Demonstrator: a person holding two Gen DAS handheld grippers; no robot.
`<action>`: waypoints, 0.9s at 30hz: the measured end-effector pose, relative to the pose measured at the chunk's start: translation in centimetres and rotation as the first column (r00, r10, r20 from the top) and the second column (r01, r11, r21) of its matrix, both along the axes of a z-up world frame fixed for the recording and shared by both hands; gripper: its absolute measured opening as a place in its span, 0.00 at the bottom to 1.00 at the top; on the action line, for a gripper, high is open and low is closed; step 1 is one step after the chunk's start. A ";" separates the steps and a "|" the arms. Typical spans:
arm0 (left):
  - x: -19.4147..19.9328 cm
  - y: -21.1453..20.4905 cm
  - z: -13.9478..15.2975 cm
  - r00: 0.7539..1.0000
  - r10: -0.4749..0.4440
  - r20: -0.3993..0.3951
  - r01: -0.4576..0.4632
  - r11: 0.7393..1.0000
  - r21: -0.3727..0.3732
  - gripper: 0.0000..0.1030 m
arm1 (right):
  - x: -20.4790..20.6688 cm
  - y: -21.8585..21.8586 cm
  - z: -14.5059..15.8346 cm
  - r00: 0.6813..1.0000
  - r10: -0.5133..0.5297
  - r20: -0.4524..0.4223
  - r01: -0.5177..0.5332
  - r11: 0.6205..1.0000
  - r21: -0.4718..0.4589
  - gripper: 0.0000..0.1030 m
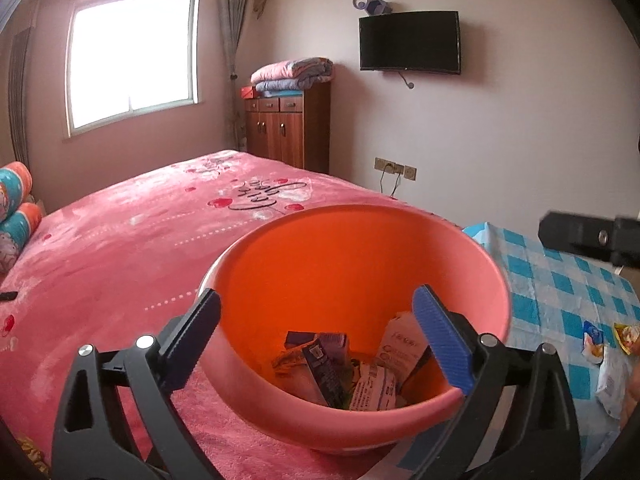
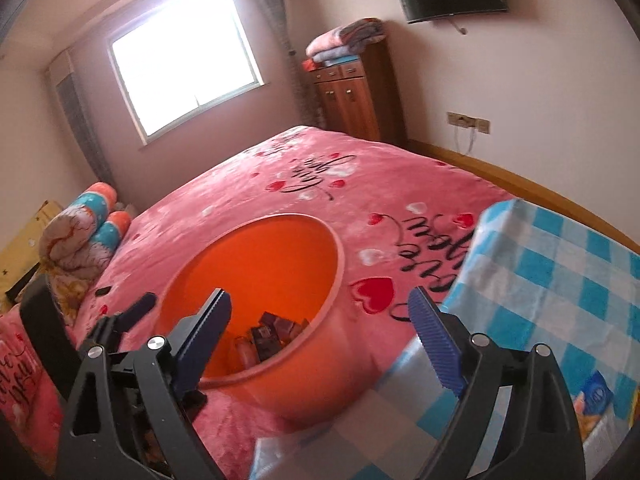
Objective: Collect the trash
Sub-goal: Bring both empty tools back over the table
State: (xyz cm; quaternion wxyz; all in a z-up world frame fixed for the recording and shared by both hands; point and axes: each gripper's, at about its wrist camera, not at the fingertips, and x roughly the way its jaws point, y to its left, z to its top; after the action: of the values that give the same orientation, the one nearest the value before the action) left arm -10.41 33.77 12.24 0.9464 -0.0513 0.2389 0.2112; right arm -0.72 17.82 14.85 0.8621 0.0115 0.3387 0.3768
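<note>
An orange-pink plastic basin (image 1: 340, 256) stands on the bed and holds several crumpled wrappers and small cartons (image 1: 340, 364). My left gripper (image 1: 316, 296) hangs open just above its near rim, one finger outside the left wall and the blue-padded one over the inside, nothing between them. In the right wrist view the basin (image 2: 280, 248) sits lower left with the same trash (image 2: 272, 336) inside. My right gripper (image 2: 320, 294) is open and empty over the basin's right rim. Loose wrappers (image 1: 592, 340) lie on the blue checked cloth (image 1: 560, 288).
The pink blanket (image 1: 120, 240) covers the bed, with rolled pillows (image 1: 16, 208) at the left and a small black object (image 2: 103, 291) beside the basin. A wooden cabinet (image 1: 288, 128) stands by the far wall. The checked cloth (image 2: 560, 272) holds a blue packet (image 2: 598, 392).
</note>
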 end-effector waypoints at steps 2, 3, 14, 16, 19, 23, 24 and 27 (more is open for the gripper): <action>-0.1 -0.7 0.3 1.000 -0.005 0.001 0.005 1.000 0.011 0.94 | -0.2 -0.9 -0.1 1.000 -0.024 0.007 0.024 1.000 -0.006 0.86; -0.1 -1.0 0.4 1.000 -0.008 0.001 0.008 1.000 0.014 0.95 | -0.4 -1.6 -0.3 0.999 -0.040 0.006 0.040 0.999 -0.007 0.86; -0.2 -5.6 1.5 0.997 -0.082 0.005 0.082 0.996 0.029 0.95 | -2.5 -7.2 -0.4 0.986 -0.159 0.040 0.160 0.987 -0.019 0.92; -0.2 -6.6 1.6 0.995 -0.097 0.004 0.097 0.995 0.030 0.95 | -3.3 -8.4 -0.2 0.981 -0.182 0.063 0.184 0.983 -0.022 0.92; -0.3 -8.1 1.7 0.992 -0.124 0.000 0.124 0.992 0.033 0.95 | -4.3 -10.0 0.0 0.974 -0.211 0.085 0.213 0.977 -0.020 0.92; -0.5 -10.2 1.9 0.987 -0.162 -0.010 0.162 0.986 0.040 0.95 | -5.5 -12.3 0.2 0.957 -0.260 0.126 0.265 0.964 -0.026 0.92; -0.6 -10.6 1.9 0.985 -0.170 -0.010 0.171 0.984 0.042 0.95 | -5.8 -12.8 0.2 0.954 -0.270 0.131 0.275 0.961 -0.027 0.92; -0.9 -12.2 2.1 0.981 -0.195 -0.011 0.195 0.979 0.060 0.95 | -6.4 -14.7 0.1 0.943 -0.303 0.138 0.309 0.951 -0.023 0.92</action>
State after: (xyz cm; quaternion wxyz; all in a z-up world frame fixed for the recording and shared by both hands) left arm -11.30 21.55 14.37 0.9631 0.0018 0.2387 0.1246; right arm -7.12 3.16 14.92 0.9308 0.0197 0.2829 0.2305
